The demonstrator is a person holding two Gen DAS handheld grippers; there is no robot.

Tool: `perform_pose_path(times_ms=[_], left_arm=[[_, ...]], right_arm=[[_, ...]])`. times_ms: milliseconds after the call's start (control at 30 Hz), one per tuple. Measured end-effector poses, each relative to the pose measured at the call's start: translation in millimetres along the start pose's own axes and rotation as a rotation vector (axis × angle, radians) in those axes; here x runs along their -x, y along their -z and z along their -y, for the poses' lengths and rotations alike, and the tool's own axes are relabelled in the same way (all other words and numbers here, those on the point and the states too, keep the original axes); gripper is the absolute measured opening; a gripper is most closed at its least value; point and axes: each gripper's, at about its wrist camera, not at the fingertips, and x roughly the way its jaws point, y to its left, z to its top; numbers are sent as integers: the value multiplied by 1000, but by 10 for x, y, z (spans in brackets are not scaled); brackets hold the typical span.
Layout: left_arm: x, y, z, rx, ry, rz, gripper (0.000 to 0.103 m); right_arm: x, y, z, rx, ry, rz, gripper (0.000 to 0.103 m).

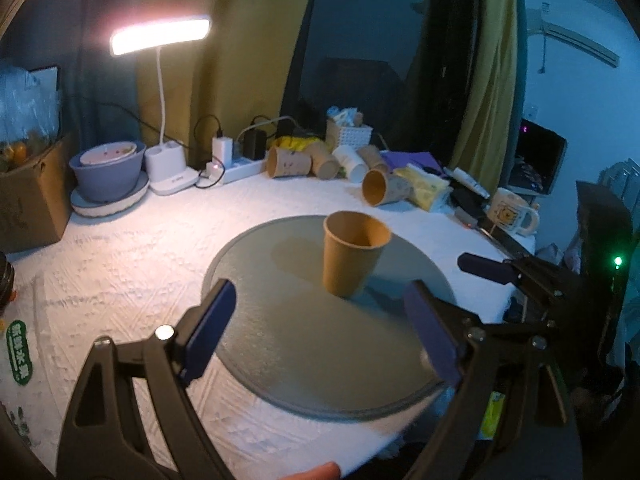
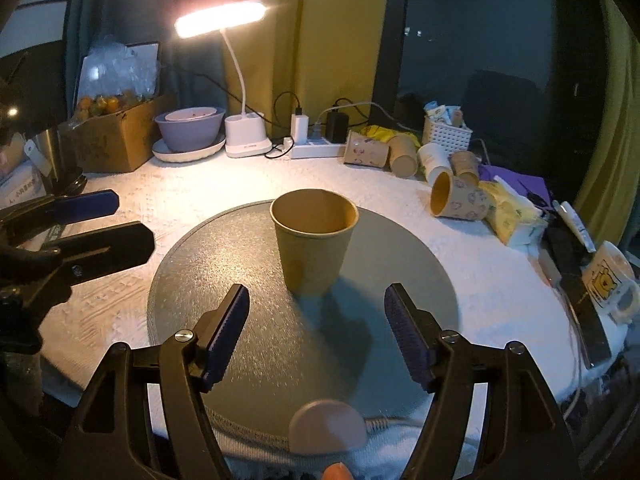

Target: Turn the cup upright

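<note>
A brown paper cup (image 1: 354, 258) stands upright, mouth up, on a round grey glass disc (image 1: 280, 340) on the white table. It also shows in the right wrist view (image 2: 314, 244) on the same disc (image 2: 224, 280). My left gripper (image 1: 320, 332) is open and empty, just short of the cup. My right gripper (image 2: 316, 332) is open and empty, also just short of the cup. The right gripper's fingers (image 1: 492, 268) show at the right of the left wrist view. The left gripper's fingers (image 2: 80, 220) show at the left of the right wrist view.
Several paper cups (image 2: 456, 198) lie on their sides at the back right, by a white basket (image 2: 446, 134) and a yellow packet (image 2: 508, 212). A lit desk lamp (image 2: 244, 136), power strip (image 2: 316, 148), stacked bowls (image 2: 190, 130) and cardboard box (image 2: 116, 136) line the back. A mug (image 2: 608, 280) stands at the right.
</note>
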Motion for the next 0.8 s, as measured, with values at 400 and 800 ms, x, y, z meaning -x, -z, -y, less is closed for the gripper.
perform_pose_path(times_ms=[400, 800], left_arm=[[449, -83, 204, -42, -2, 92, 88], [891, -236, 215, -66, -58, 241, 88]], right_arm=[[564, -50, 119, -57, 61, 74, 74], [1043, -223, 176, -88, 71, 171, 78]])
